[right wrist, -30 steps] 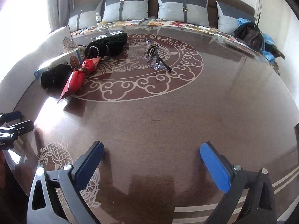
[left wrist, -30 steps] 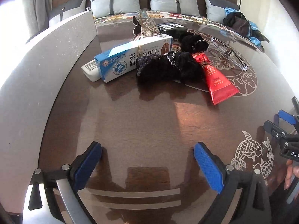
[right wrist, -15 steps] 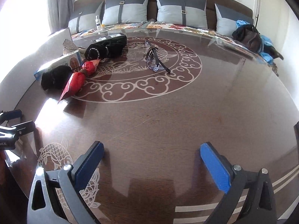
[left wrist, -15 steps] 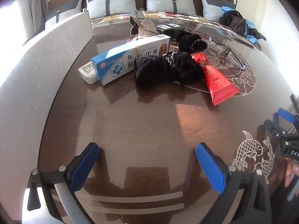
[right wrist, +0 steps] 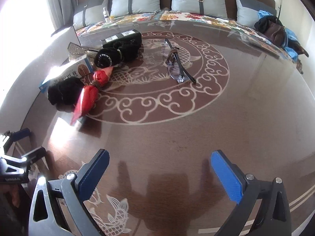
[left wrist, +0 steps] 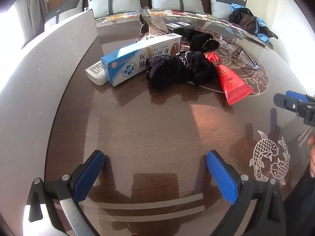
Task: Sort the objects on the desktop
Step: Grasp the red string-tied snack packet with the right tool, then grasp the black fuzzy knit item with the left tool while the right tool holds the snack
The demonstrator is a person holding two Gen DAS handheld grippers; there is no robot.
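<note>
Left gripper fingers wide apart, empty; right gripper likewise.

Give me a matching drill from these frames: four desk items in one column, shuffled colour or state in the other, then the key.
Items
1. medicine box
2. tube
3. glasses
4. left claw

Descriptions
A. red, crimped end toward the camera
B. open, holding nothing
C. blue and white, lying flat
D. clear lenses, resting on the table's round pattern

Pairs: 1-C, 2-A, 3-D, 4-B
</note>
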